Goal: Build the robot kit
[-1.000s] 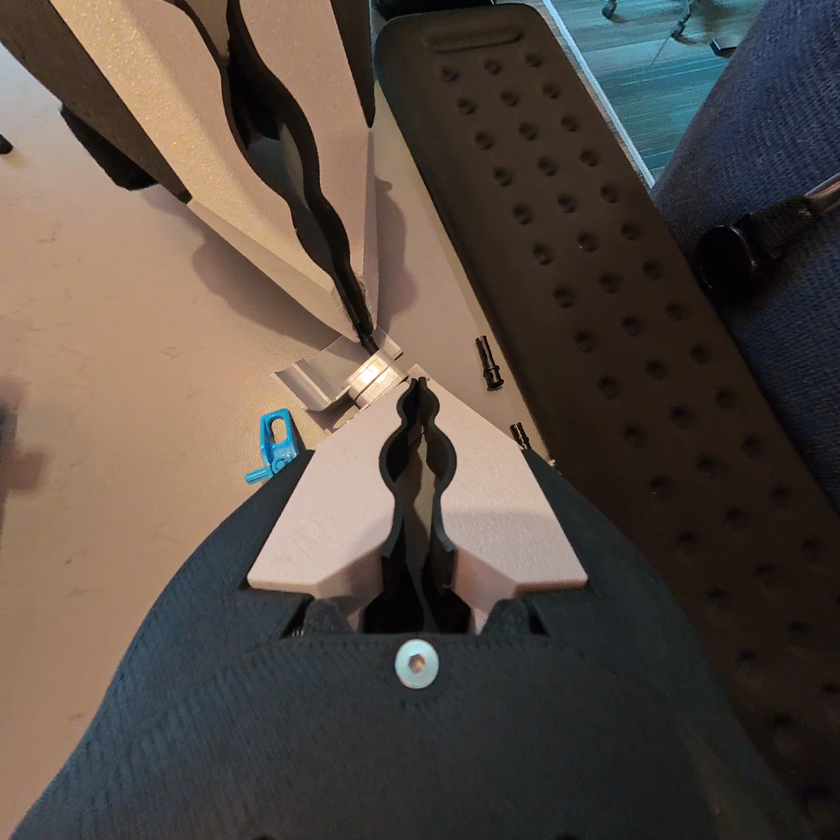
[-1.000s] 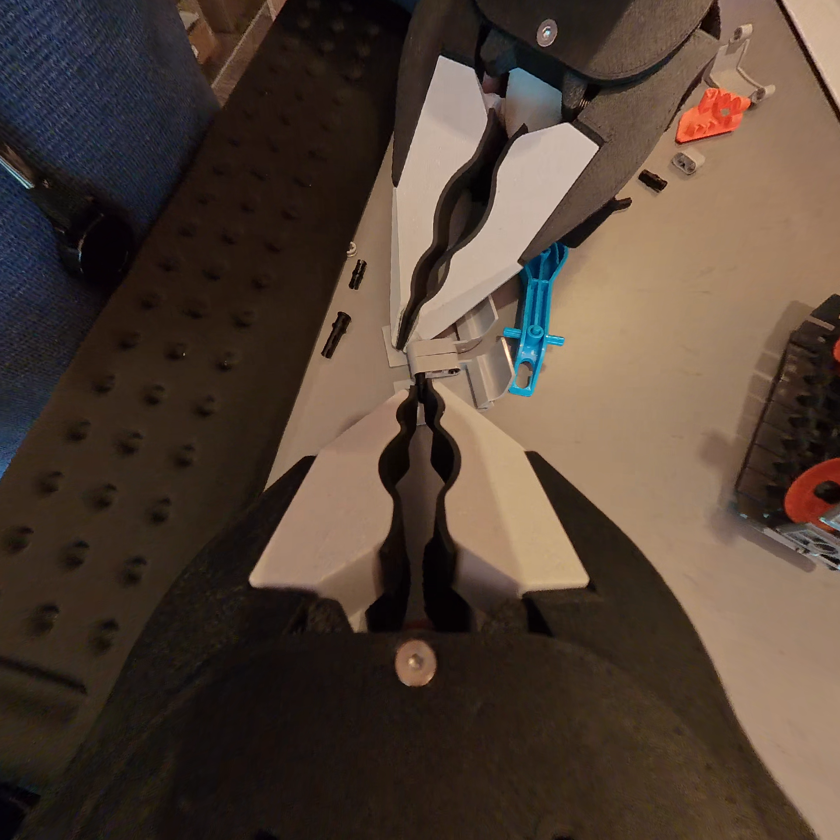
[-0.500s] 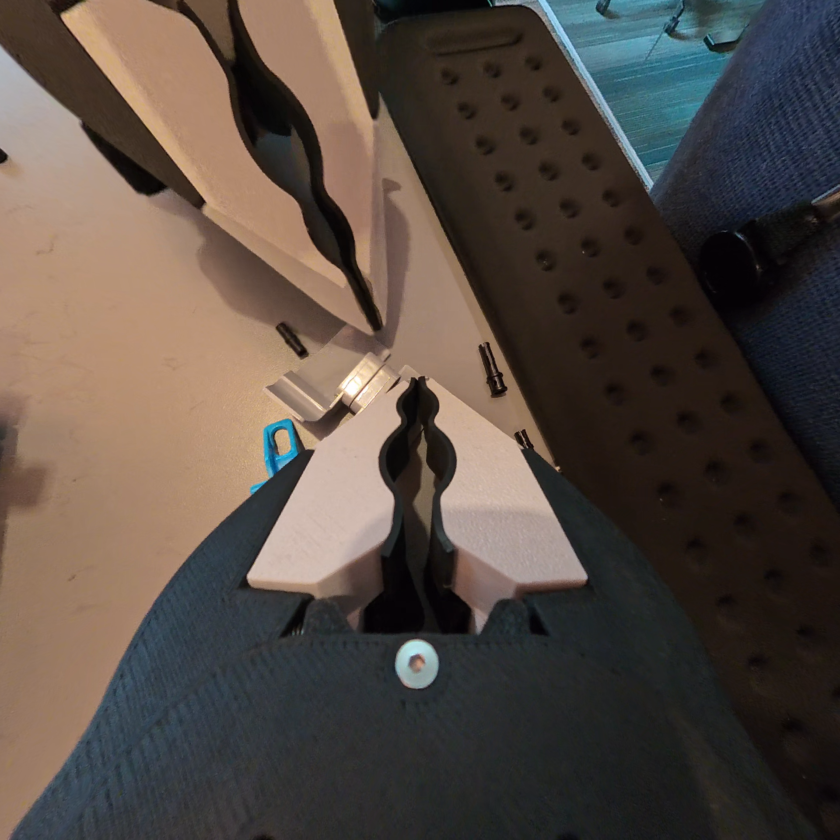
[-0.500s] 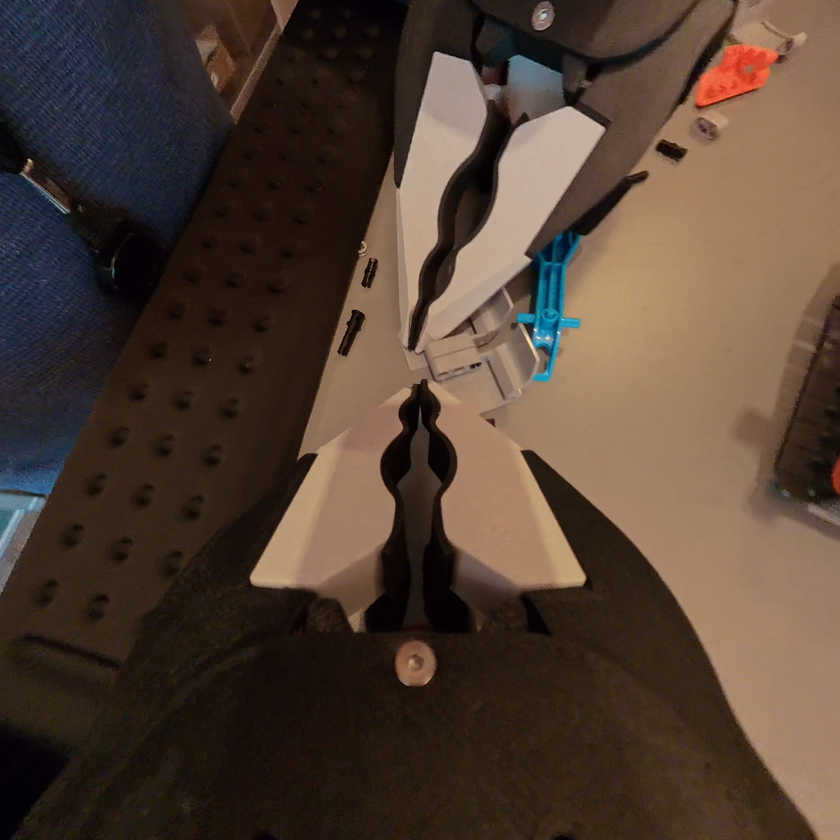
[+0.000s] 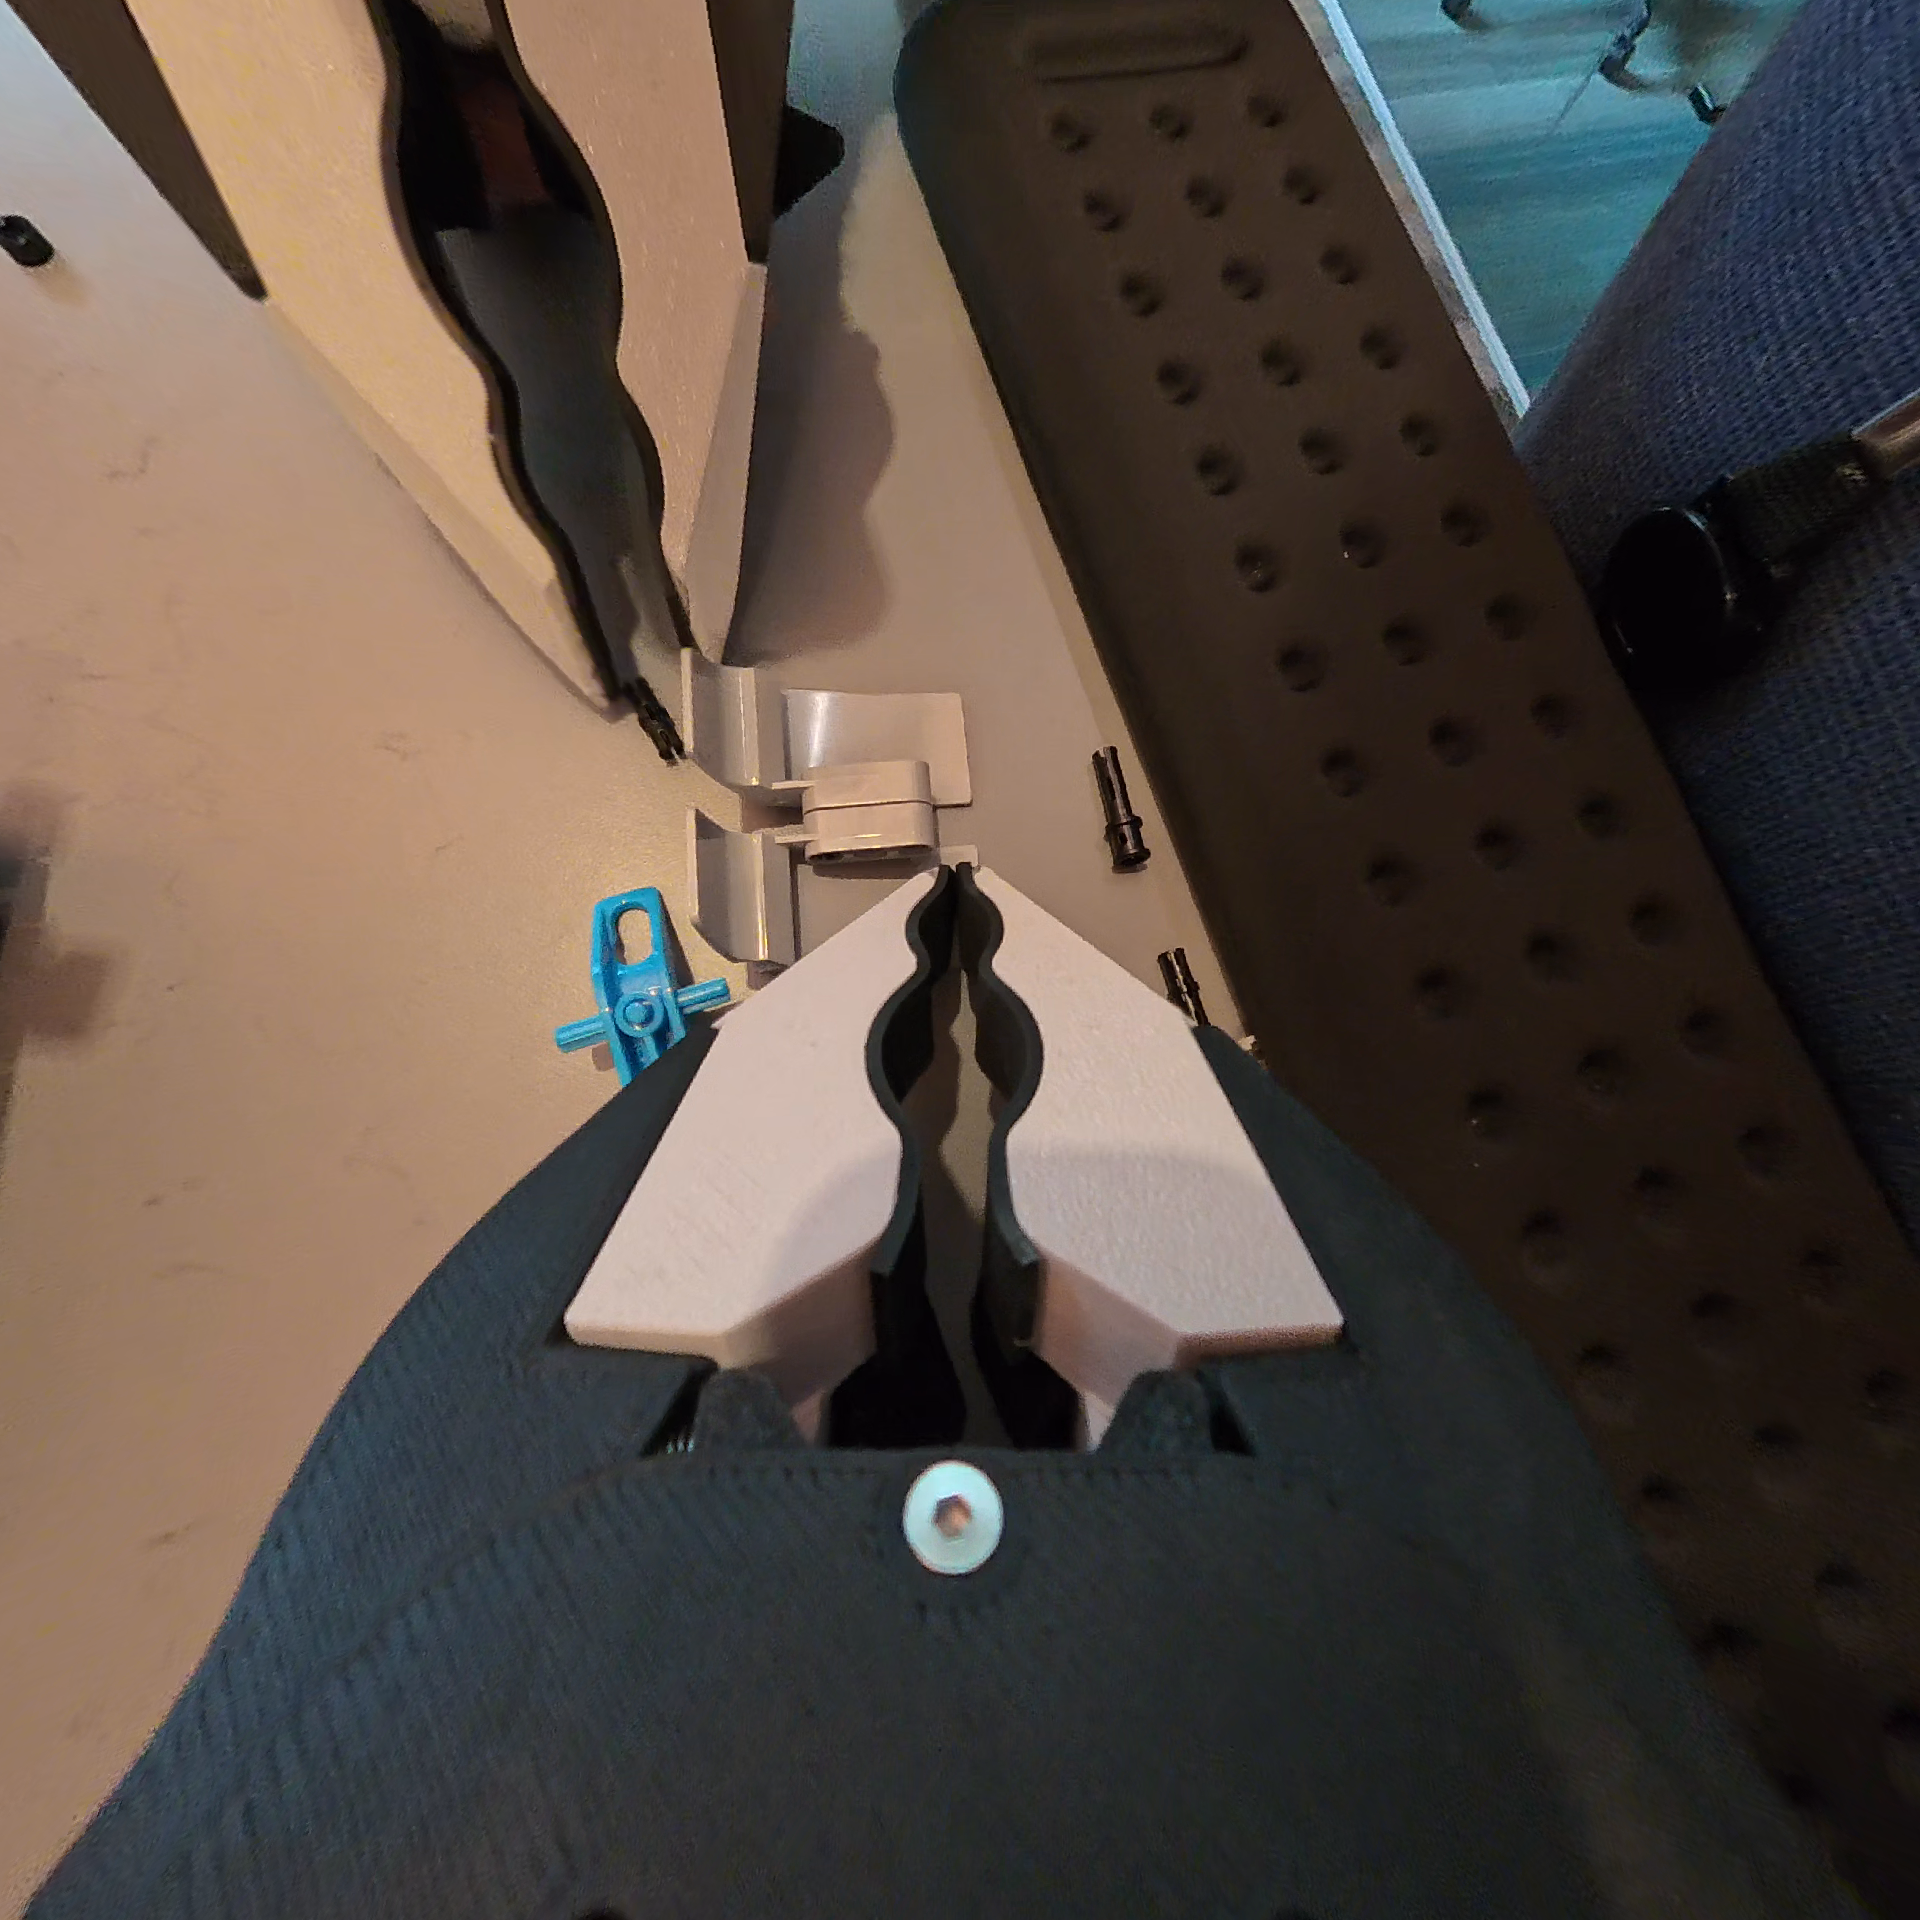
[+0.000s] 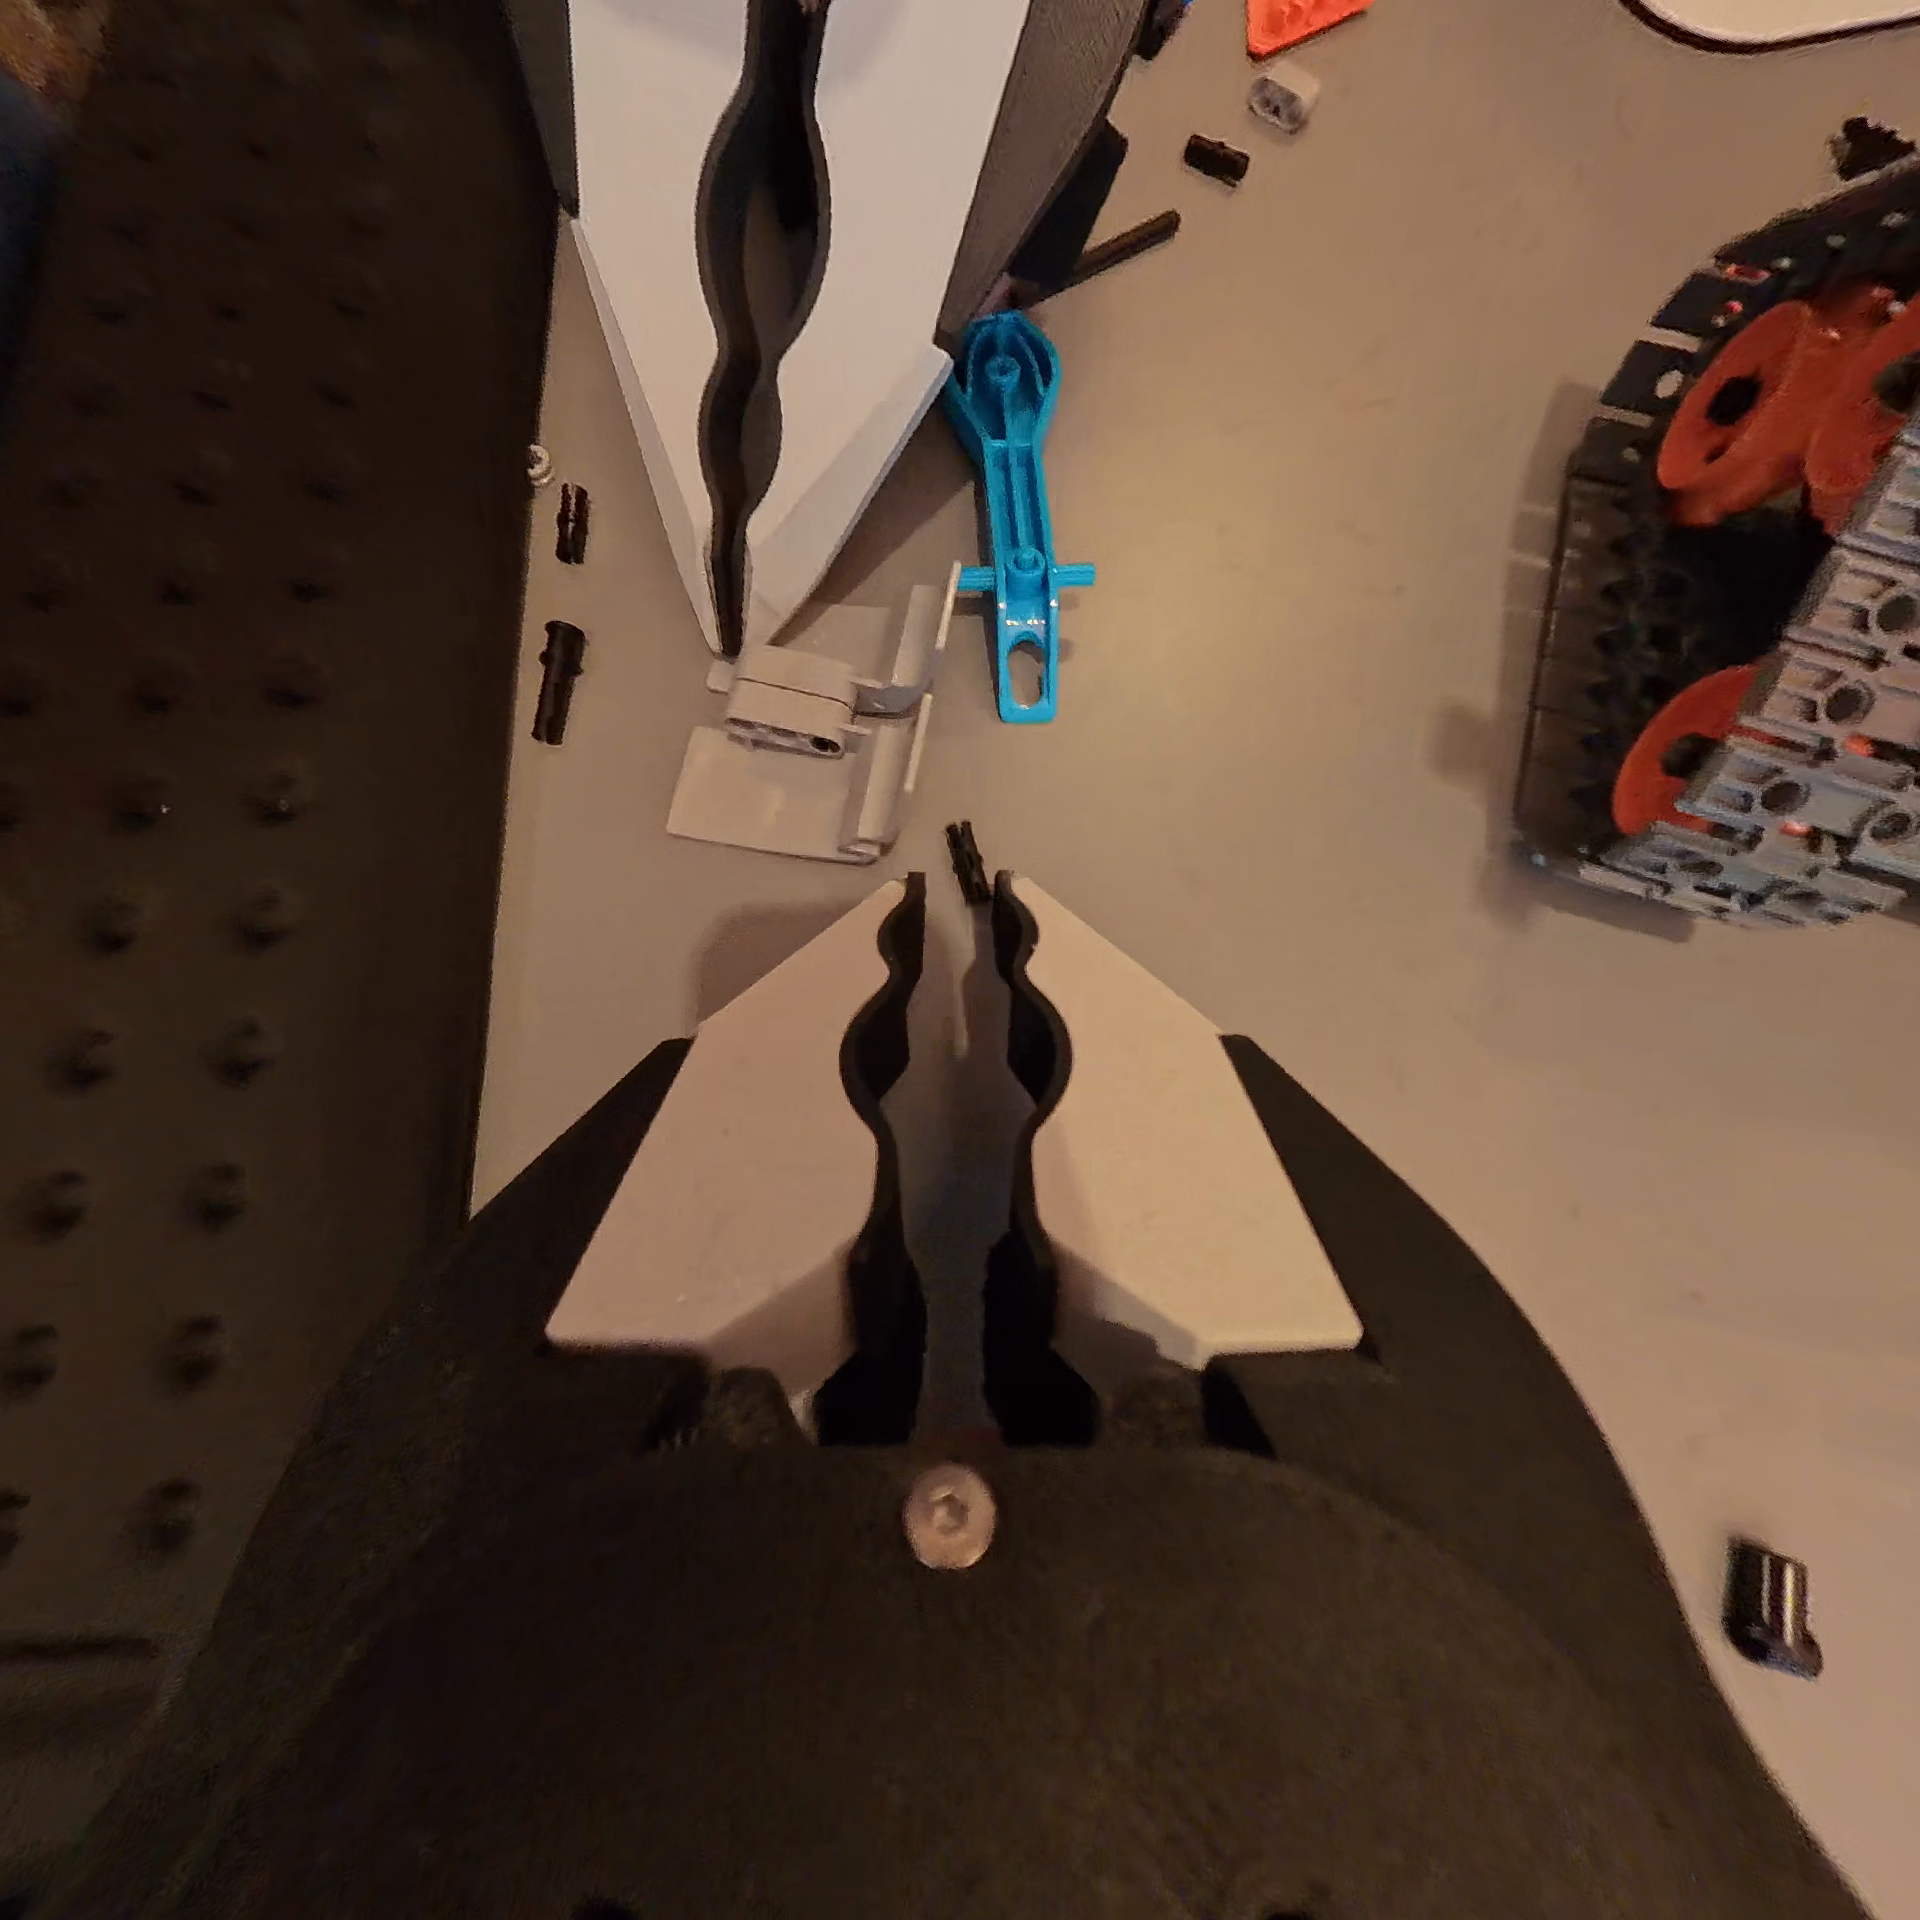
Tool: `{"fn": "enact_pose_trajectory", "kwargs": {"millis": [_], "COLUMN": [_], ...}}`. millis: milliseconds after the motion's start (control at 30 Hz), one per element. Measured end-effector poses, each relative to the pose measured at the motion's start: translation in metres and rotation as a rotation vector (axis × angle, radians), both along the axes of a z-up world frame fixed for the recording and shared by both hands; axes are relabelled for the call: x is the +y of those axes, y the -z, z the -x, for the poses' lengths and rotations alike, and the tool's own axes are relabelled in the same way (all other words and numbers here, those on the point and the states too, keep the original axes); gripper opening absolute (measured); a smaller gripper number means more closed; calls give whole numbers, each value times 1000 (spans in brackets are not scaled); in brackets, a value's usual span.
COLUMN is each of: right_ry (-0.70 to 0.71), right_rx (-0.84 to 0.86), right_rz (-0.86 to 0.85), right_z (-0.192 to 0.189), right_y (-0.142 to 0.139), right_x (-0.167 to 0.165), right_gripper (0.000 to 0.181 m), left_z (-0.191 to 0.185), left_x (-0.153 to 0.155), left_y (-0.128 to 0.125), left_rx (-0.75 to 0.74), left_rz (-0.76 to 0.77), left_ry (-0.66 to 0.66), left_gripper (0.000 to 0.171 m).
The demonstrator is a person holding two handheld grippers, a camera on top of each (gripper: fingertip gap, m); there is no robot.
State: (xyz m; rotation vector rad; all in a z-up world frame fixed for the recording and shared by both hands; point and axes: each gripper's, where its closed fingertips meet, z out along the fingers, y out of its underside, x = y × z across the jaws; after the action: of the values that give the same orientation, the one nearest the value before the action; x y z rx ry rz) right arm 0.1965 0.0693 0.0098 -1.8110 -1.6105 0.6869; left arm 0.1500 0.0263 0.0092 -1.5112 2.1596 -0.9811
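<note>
Grey tabletop (image 6: 1299,935), scuffed. Along one edge, a black perforated mat (image 5: 1403,727). Beside it, several black connector pins (image 5: 1120,810), a grey hinged panel piece (image 6: 790,748) and a blue lever-like part (image 6: 1018,540). Farther off, a tracked assembly with orange wheels (image 6: 1745,582), small grey and black bushings, possibly an orange plate.

Counted: one grey hinged plastic panel assembly (image 6: 790,748), one blue plastic lever (image 6: 1013,530) at its two o'clock, and one tracked orange-wheeled vehicle model (image 6: 1745,582).

a grey hinged piece (image 6: 790,748) lies flat on the table (image 6: 1299,935), a small black pin (image 6: 966,860) just beside it.
</note>
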Motion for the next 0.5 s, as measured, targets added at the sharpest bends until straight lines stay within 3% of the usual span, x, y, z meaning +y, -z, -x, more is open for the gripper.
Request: {"fn": "enact_pose_trajectory", "kwargs": {"millis": [233,500], "right_ry": [-33,80], "right_rx": [-3,17], "right_rz": [13,6], "right_z": [9,-8], "right_y": [0,-6], "right_x": [0,-3], "right_gripper": [1,1], "left_z": [0,0], "left_x": [-1,6], "left_y": [0,-2], "left_rx": [-6,-32], "left_rz": [-7,-44], "left_ry": [-32,-162], "left_gripper": [1,22]}}
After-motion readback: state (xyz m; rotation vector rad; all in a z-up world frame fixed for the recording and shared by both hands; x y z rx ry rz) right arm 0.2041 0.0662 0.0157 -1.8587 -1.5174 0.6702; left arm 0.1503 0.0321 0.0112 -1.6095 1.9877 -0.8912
